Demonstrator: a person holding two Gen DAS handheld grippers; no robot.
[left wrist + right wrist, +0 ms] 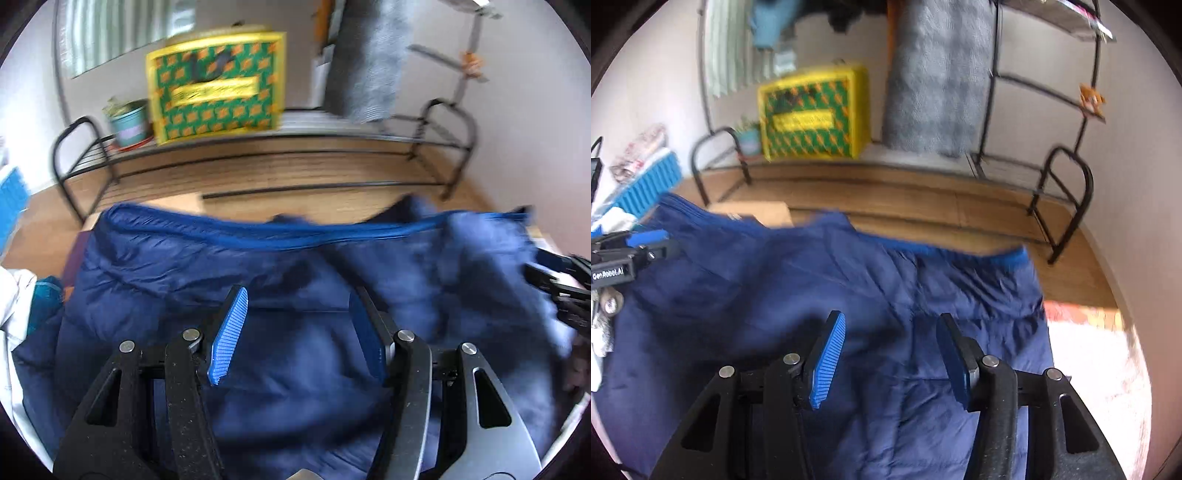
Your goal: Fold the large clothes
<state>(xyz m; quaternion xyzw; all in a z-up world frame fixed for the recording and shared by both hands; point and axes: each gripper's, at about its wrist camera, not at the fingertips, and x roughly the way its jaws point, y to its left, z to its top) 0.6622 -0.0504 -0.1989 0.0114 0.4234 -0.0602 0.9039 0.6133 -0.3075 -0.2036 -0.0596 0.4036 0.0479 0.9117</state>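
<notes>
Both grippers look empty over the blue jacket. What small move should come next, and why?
Probably lower the left gripper and right gripper to pinch the navy padded jacket near its far zipper edge: both are open, empty, and the jacket lies spread and rumpled.

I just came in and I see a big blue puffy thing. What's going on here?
A person is folding a big navy puffy jacket using two hand-held tools. The left gripper and the right gripper are both open above the jacket, and neither one is holding it. The jacket lies spread out below them, with its brighter blue edge band along the far side. Behind it, on the floor, stands a black metal rack holding a yellow-and-green box.
</notes>
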